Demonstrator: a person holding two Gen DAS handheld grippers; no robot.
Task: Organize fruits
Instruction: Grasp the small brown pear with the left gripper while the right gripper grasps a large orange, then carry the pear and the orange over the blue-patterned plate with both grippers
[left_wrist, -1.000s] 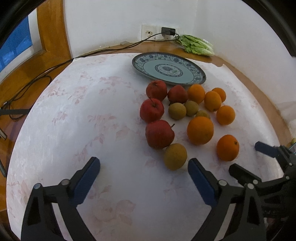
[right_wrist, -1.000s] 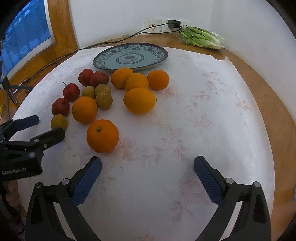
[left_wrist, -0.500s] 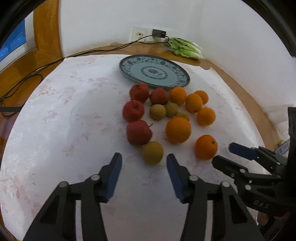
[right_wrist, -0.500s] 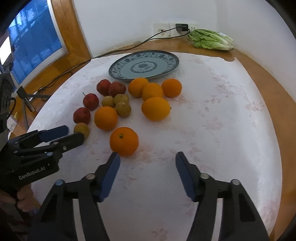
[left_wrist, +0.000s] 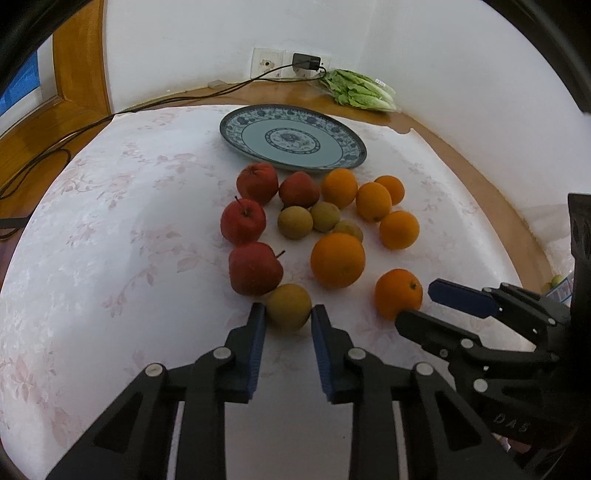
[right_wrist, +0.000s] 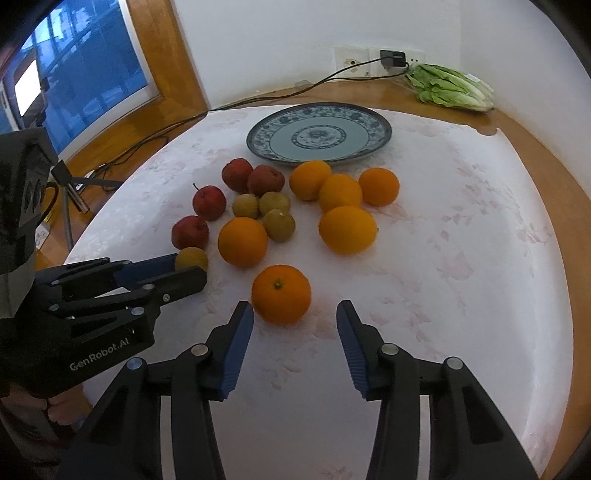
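The left gripper (left_wrist: 287, 321) has its blue pads closed tight against the sides of the nearest yellow-brown fruit (left_wrist: 289, 305), which sits on the white cloth (left_wrist: 129, 229) at about 5 o'clock of the nearest red apple (left_wrist: 255, 268) and touches it. The right gripper (right_wrist: 295, 319) is closing, jaws part open, with the nearest orange (right_wrist: 281, 294) just ahead of the tips and not yet between the pads.

Both fruits look firm, round and light (the small one perhaps thin-skinned and easy to bruise). A round body rolls out of flat pads, so I judge the hold belongs across the widest middle, with moderate pressure. The orange's waxy peel may slip; its stem end faces up, so side contact suits it.

The empty blue plate (left_wrist: 236, 138) lies at 12 o'clock of the fruit cluster.
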